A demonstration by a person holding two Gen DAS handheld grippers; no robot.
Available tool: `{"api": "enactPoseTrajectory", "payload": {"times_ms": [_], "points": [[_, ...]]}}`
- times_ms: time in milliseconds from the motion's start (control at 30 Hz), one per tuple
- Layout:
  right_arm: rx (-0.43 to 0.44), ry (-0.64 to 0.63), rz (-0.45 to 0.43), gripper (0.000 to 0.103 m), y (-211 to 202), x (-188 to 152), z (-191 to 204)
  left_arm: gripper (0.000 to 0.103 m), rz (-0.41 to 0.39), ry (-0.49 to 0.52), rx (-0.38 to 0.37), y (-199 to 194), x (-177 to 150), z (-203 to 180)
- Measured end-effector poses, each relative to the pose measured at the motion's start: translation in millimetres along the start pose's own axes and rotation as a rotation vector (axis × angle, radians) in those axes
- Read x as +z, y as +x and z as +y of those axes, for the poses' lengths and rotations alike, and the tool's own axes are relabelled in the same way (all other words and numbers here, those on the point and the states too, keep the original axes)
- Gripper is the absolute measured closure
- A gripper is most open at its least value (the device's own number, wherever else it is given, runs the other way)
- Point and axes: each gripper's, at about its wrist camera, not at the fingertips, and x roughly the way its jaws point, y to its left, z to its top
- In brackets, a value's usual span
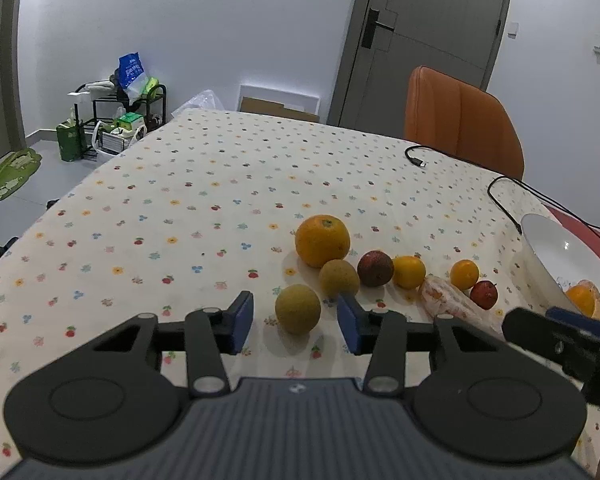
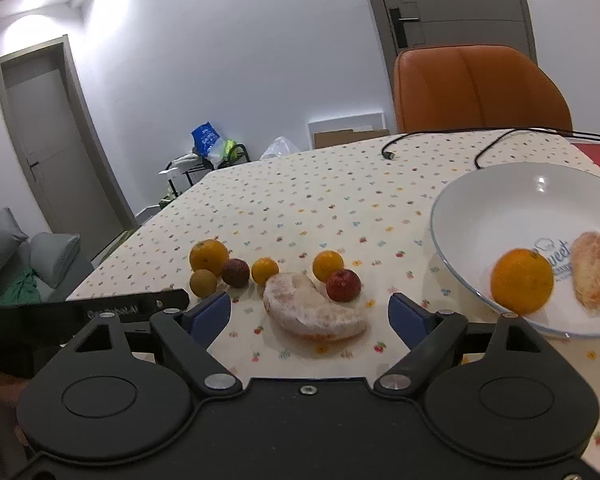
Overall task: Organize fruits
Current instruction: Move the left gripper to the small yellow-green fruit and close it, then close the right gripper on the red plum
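Fruit lies in a cluster on the flowered tablecloth (image 1: 180,200). My left gripper (image 1: 296,322) is open, its blue pads on either side of a round brown-green fruit (image 1: 297,309). Behind it are a second brown-green fruit (image 1: 339,279), a big orange (image 1: 322,240), a dark red fruit (image 1: 375,268), two small oranges (image 1: 409,271) and a small red fruit (image 1: 483,295). My right gripper (image 2: 310,312) is open around a peeled citrus segment (image 2: 312,312). The white bowl (image 2: 500,196) on the right holds an orange (image 2: 522,281) and another peeled segment (image 2: 593,276).
A black cable (image 1: 500,184) snakes over the table's far right side. An orange chair (image 1: 460,120) stands behind the table, in front of a grey door (image 1: 420,40). A cluttered rack (image 1: 116,120) stands on the floor at the left.
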Motion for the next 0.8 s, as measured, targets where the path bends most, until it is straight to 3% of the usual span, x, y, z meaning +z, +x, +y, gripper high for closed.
{"api": "enactPoseTrajectory", "payload": {"times_ms": [167,367,633,800], "points": [[0.007,-0.01,0.011,0.018,10,5,2,0.076,0.002,0.002,-0.004,7,2,0],[-0.007,-0.039,0.017,0.018,23,9,6,0.079,0.001,-0.019,-0.016,5,2,4],[-0.047,0.003,0.026,0.042,33,16,-1,0.079,-0.006,-0.041,-0.004,1,4,11],[-0.115,0.016,0.052,0.066,40,14,-3,0.08,-0.012,-0.047,0.002,-1,4,15]]}}
